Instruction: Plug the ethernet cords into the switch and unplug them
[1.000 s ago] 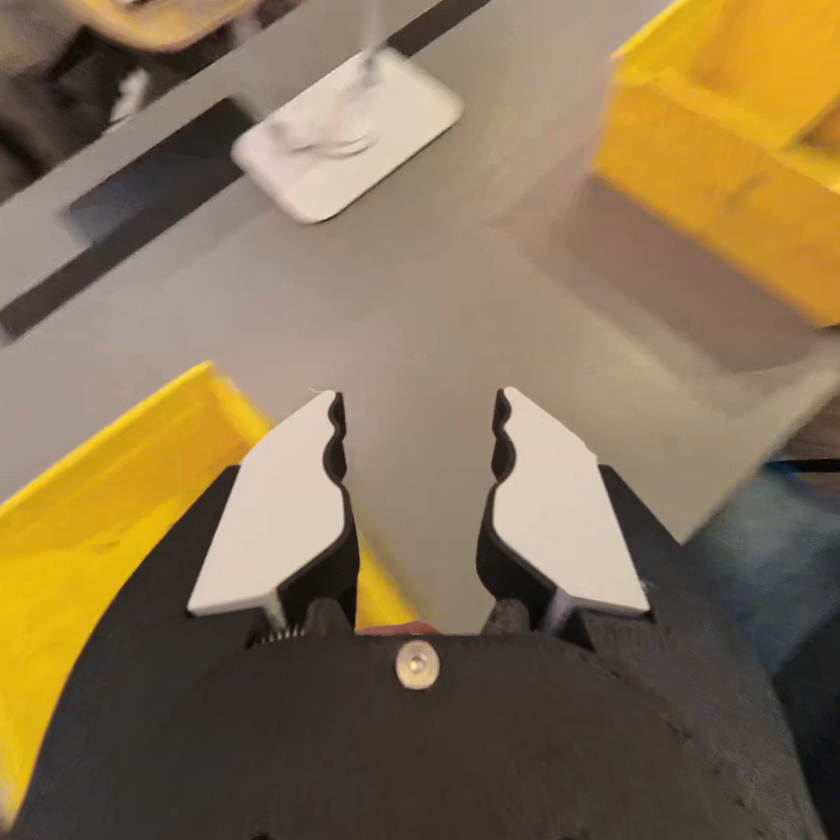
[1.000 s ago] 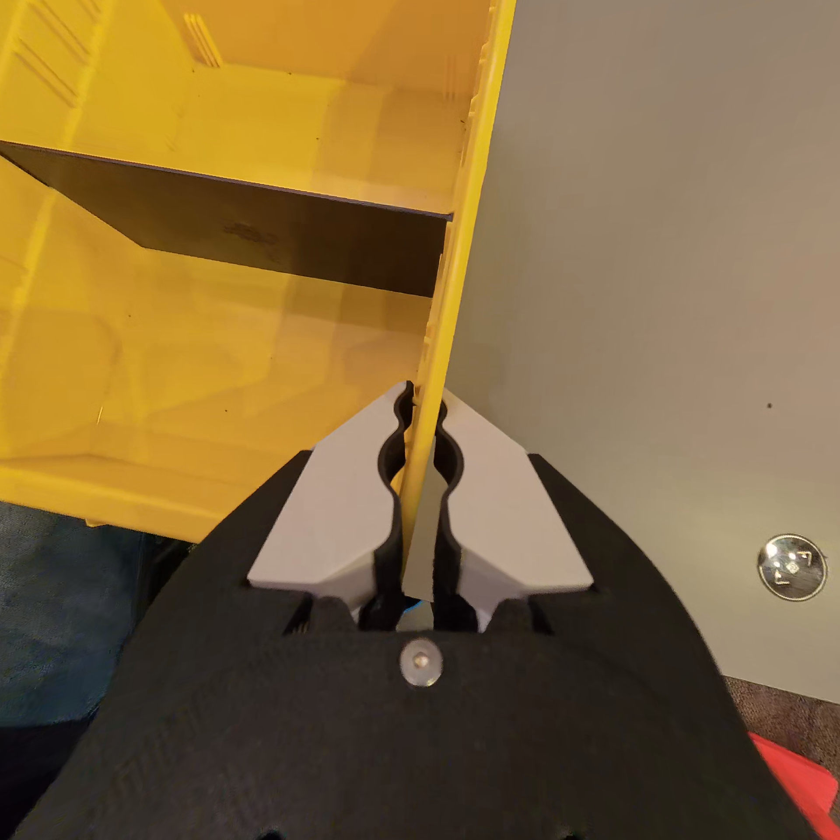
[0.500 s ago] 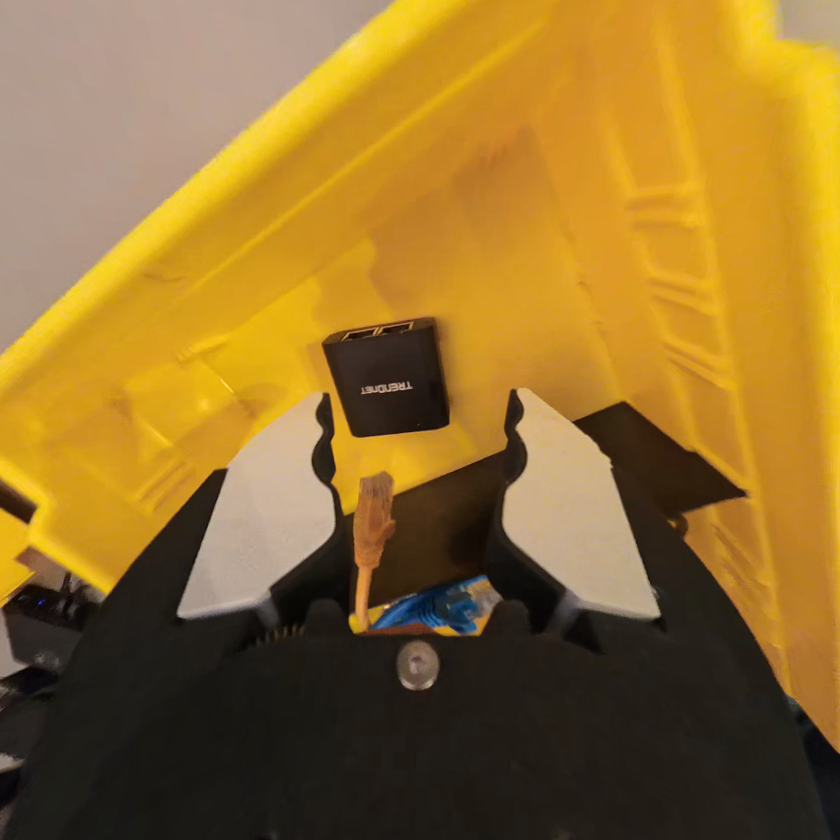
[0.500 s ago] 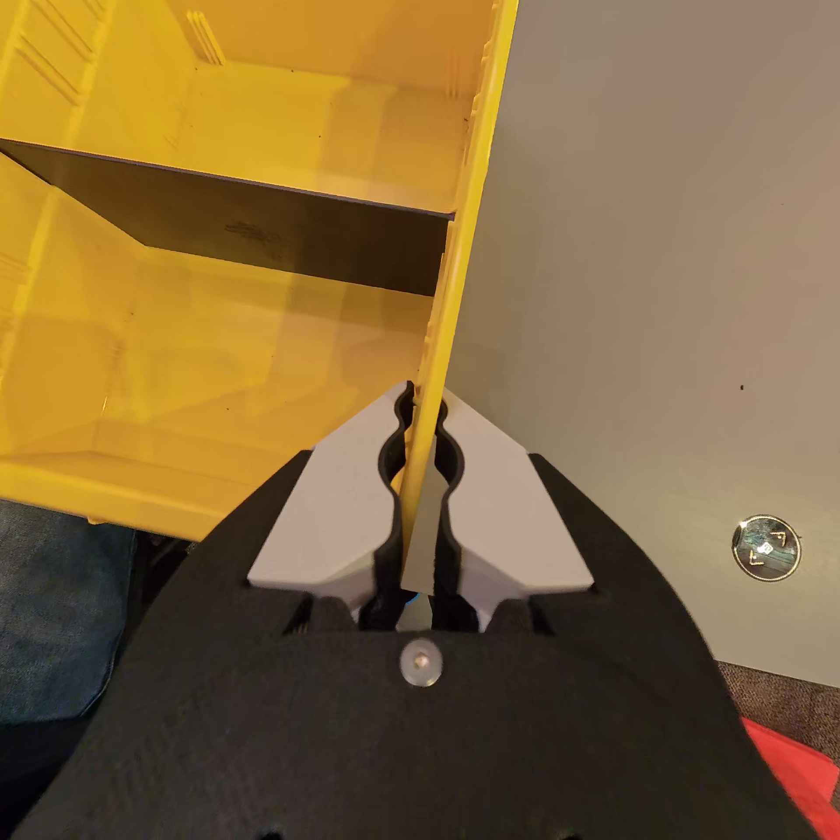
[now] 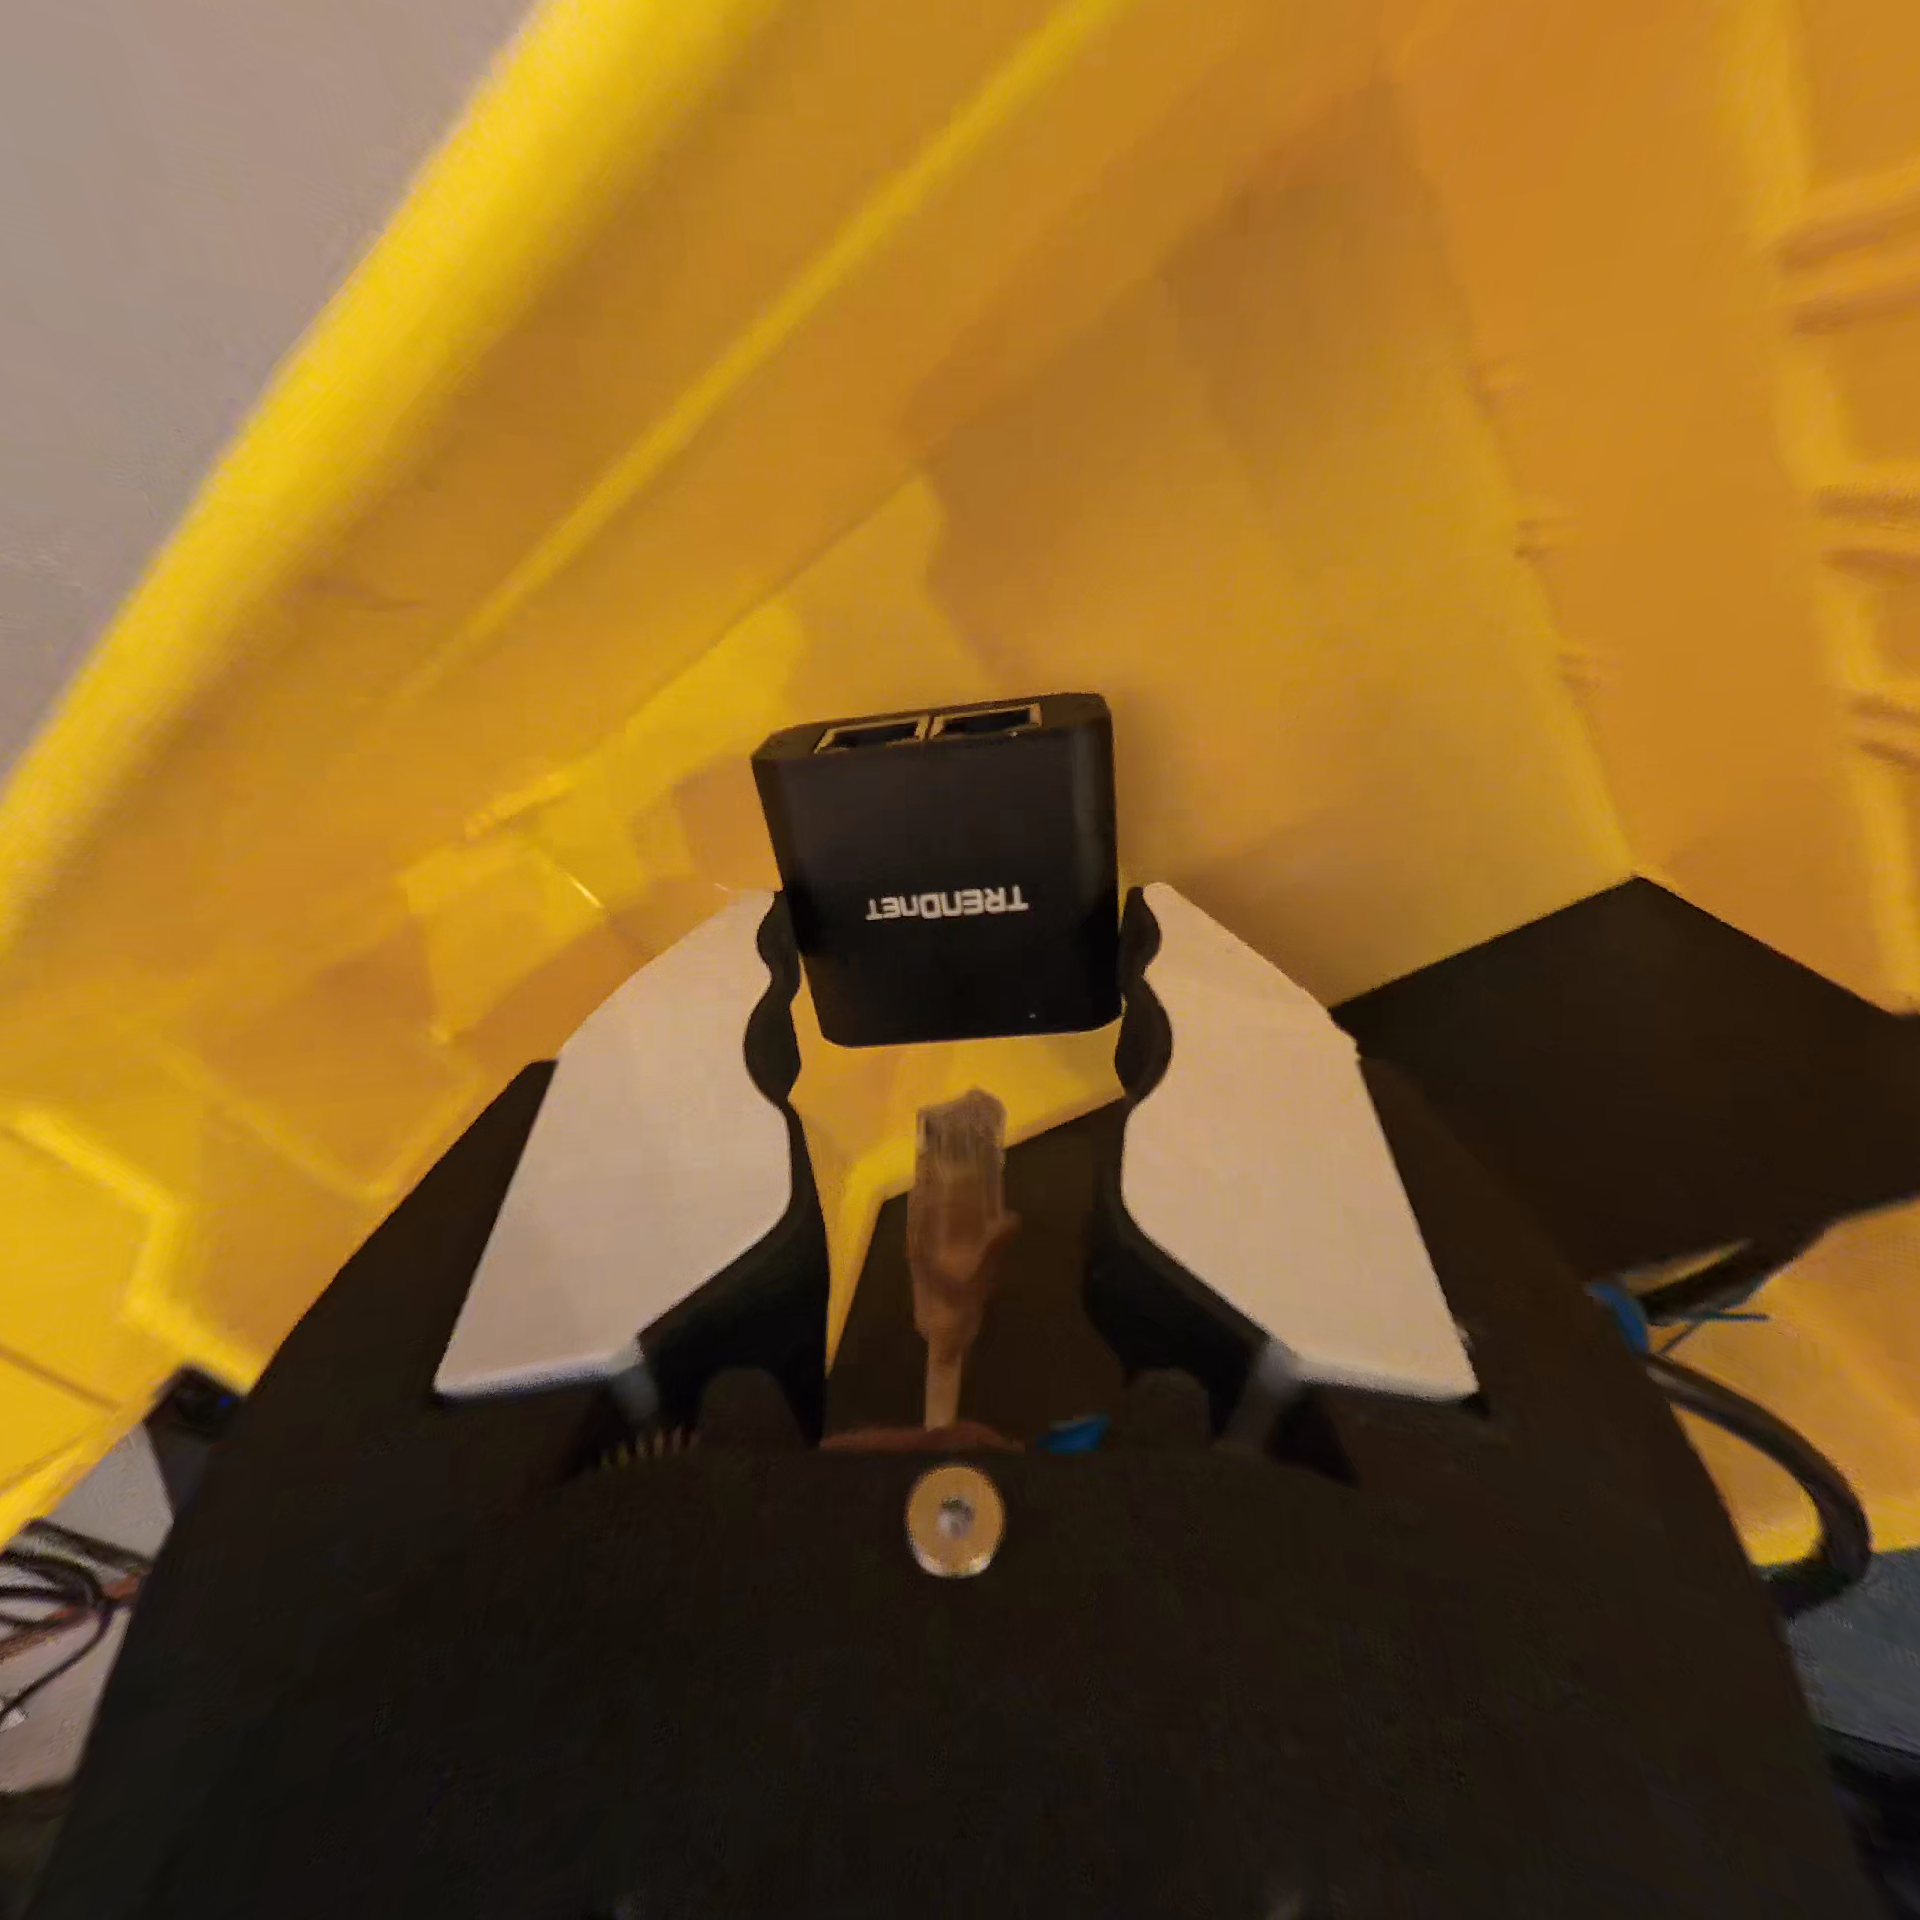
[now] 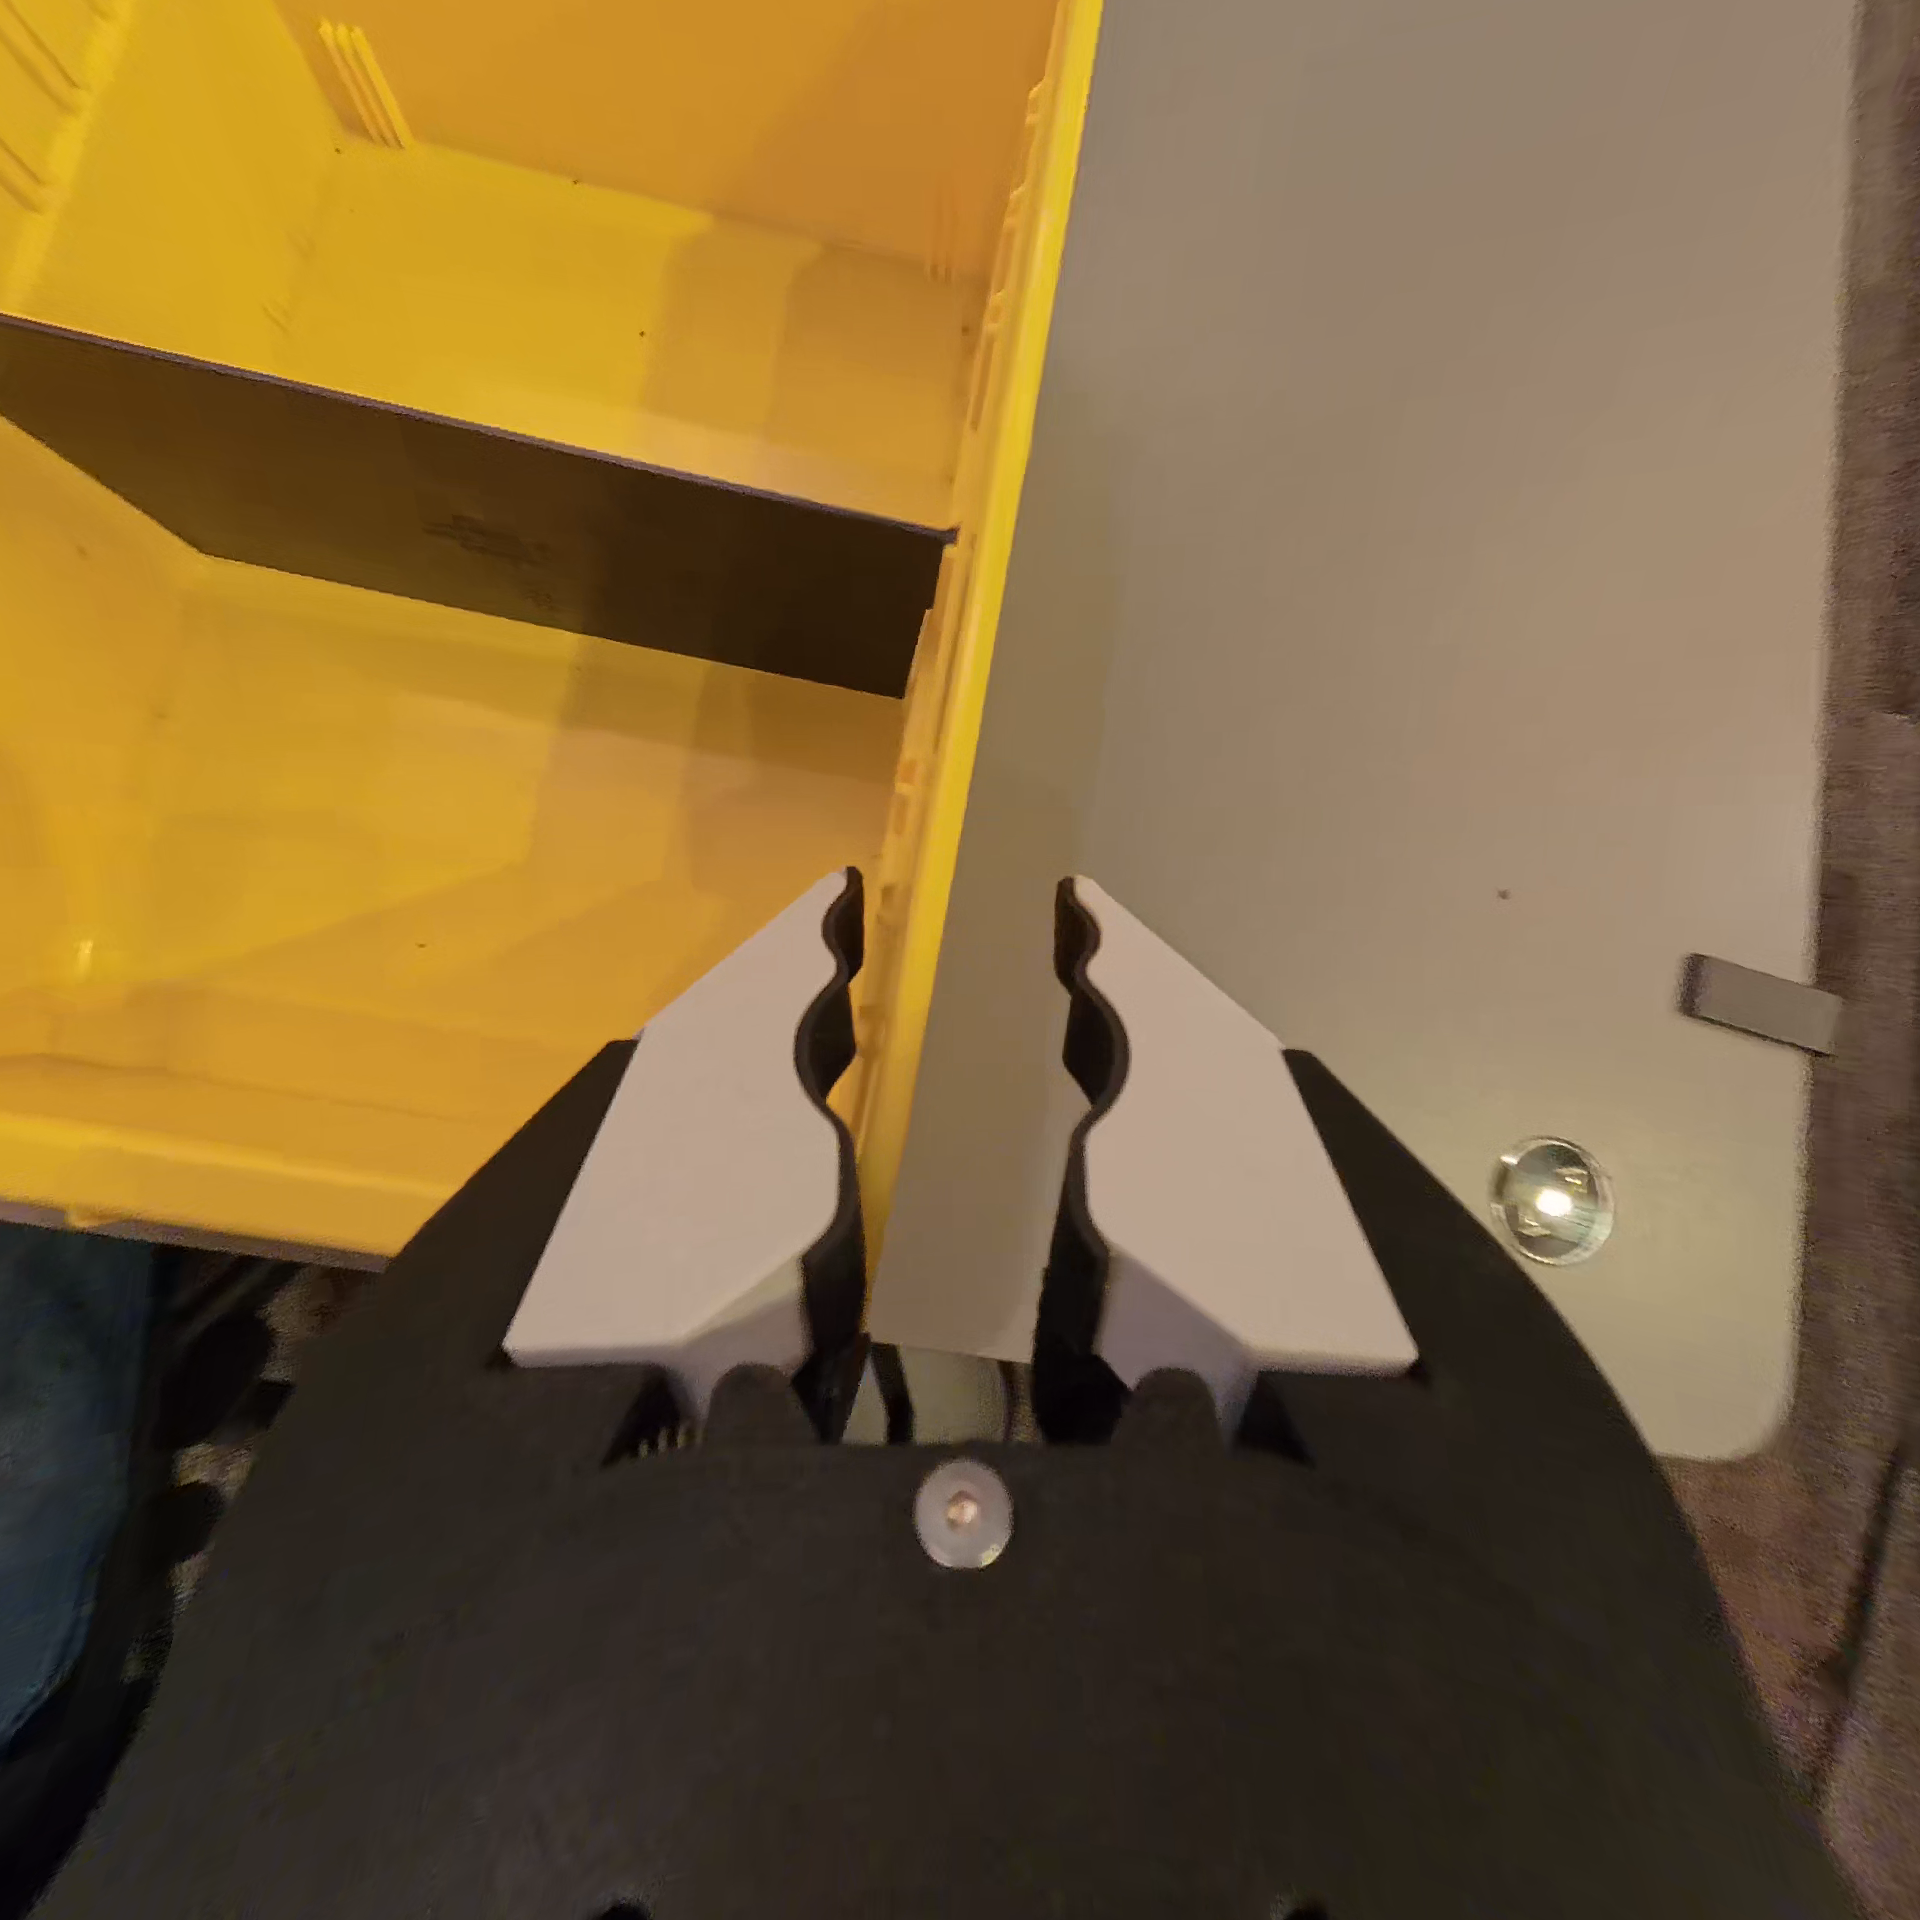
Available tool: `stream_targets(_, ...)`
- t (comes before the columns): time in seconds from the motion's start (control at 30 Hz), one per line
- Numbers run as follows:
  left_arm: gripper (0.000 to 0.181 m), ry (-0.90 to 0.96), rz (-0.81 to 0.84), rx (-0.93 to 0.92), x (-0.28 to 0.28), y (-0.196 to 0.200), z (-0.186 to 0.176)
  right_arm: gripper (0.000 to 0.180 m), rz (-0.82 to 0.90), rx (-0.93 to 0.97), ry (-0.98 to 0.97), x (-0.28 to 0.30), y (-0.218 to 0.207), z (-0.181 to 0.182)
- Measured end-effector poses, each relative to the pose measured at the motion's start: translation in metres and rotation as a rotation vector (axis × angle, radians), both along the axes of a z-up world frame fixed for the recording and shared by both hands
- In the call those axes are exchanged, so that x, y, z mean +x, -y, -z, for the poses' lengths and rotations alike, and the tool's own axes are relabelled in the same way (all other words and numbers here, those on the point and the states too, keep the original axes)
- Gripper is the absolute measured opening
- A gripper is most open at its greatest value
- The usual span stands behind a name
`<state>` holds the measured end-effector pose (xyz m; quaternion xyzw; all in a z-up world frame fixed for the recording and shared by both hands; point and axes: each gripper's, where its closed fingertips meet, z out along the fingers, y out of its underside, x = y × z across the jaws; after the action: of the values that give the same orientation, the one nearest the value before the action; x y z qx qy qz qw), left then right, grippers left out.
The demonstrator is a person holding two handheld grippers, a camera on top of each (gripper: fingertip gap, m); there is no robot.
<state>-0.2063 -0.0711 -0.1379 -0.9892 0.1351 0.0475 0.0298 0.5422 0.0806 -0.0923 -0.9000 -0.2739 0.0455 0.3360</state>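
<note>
A small black switch lies on the floor of a yellow bin, its two ports facing away from me. My left gripper is open, with its fingertips close on either side of the switch's near end; I cannot tell if they touch it. An orange ethernet plug lies between the fingers, nearer the camera. A blue cord shows at the right. My right gripper is open and empty, straddling the right wall of a yellow bin.
A black divider crosses the left bin, and another divider crosses the right bin. The grey table extends right to its edge, with a round shiny disc and a small grey tab. Carpet lies beyond. Tip to tip, the grippers are about 75 centimetres apart.
My left gripper swung from over the table into the bin and moved up to the switch. My right gripper opened and let go of the bin wall.
</note>
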Motion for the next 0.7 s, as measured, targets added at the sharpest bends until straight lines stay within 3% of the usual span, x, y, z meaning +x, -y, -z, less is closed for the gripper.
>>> stream_targets(0.1, 0.060, -0.029, 0.072, 0.101, 0.003, -0.006, -0.030, 0.046, 0.046, 0.112, 0.143, 0.010, -0.005, -0.026)
stream_targets(0.2, 0.059, -0.047, 0.135, 0.198, 0.014, -0.008, -0.067, 0.052, -0.022, 0.265, 0.212, -0.016, -0.002, -0.072)
stream_targets(0.33, 0.059, -0.050, 0.280, 0.318, 0.047, -0.007, -0.115, 0.053, -0.254, 0.394, 0.113, -0.111, 0.019, -0.123)
stream_targets(0.43, 0.059, 0.000, 0.391, 0.365, 0.095, -0.003, -0.138, 0.054, -0.498, 0.404, 0.053, -0.199, 0.050, -0.131)
stream_targets(0.53, 0.059, 0.031, 0.520, 0.367, 0.156, -0.002, -0.140, 0.056, -0.657, 0.369, 0.004, -0.262, 0.075, -0.124)
stream_targets(0.7, 0.059, 0.091, 0.726, 0.252, 0.271, -0.005, -0.099, 0.053, -0.693, 0.337, -0.059, -0.289, 0.092, -0.115)
